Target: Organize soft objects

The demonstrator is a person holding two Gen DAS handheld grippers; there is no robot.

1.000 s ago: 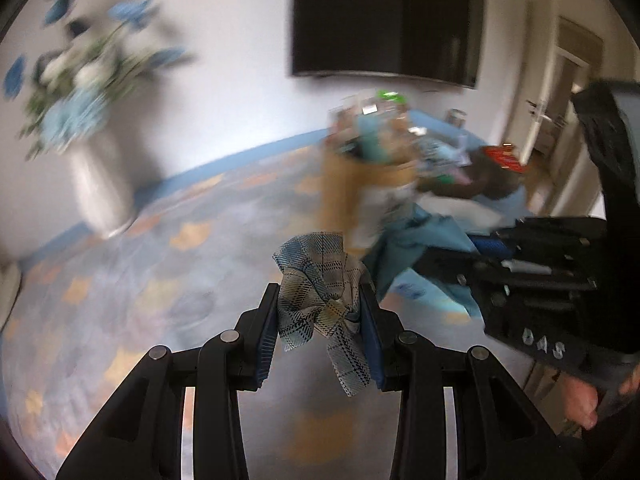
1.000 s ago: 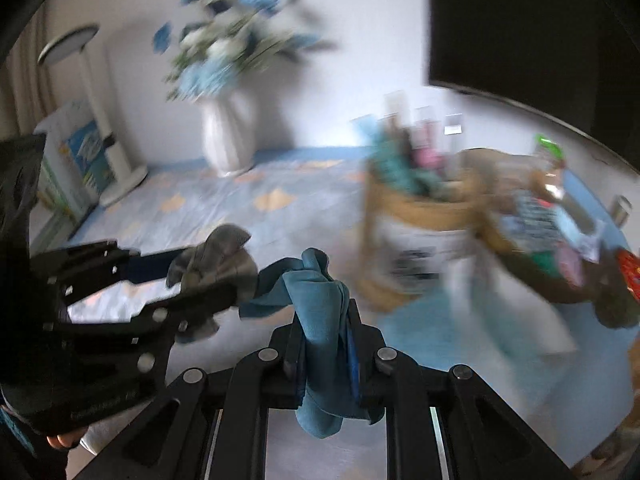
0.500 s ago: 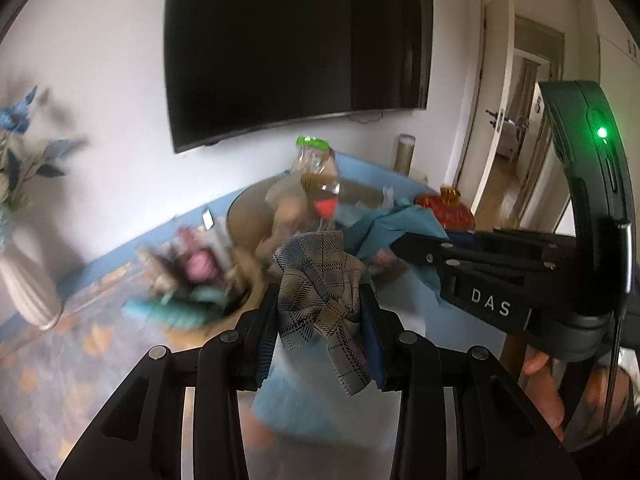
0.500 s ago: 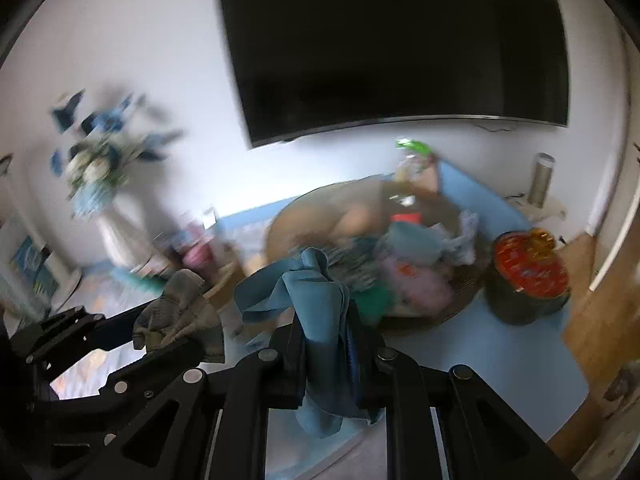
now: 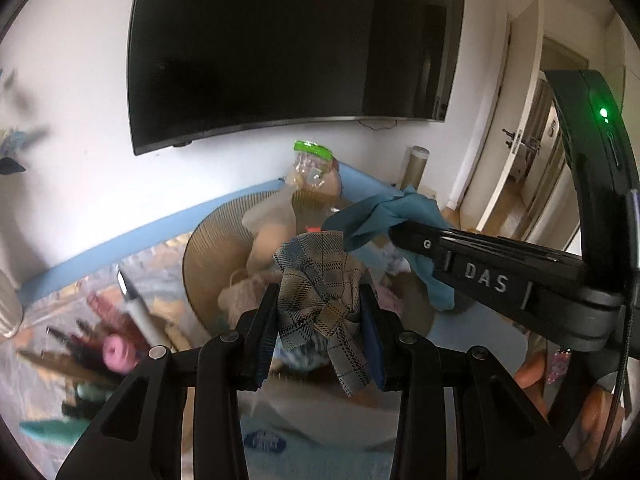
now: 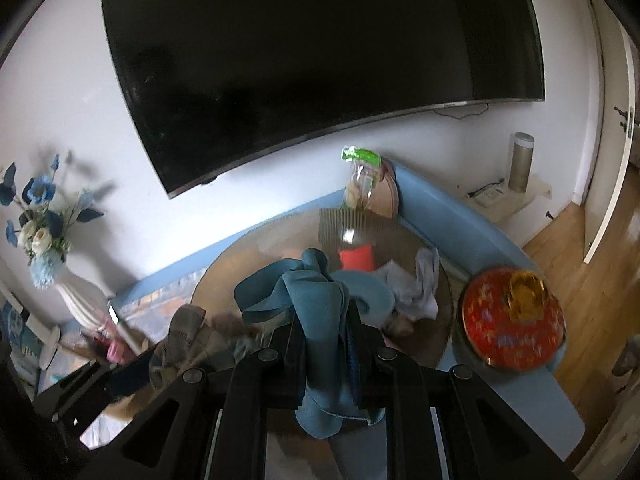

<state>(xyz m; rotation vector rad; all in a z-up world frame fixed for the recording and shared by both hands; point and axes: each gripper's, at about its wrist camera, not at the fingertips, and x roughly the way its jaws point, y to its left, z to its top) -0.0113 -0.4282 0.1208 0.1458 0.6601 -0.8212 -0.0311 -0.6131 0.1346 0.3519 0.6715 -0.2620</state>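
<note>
Left tool [image 5: 320, 320]: pads clamped on a plaid cloth [image 5: 320, 300], angled downward.
Right tool [image 6: 326, 344]: pads clamped on a teal cloth [image 6: 316, 308], angled downward.

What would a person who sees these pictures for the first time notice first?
The large black television on the white wall fills the top of both views. In front, the left tool is shut on a crumpled grey plaid cloth, and the right tool is shut on a teal-blue cloth. Beyond them lies a round tan woven basket with mixed soft items, and a red patterned round tin stands to its right.
</note>
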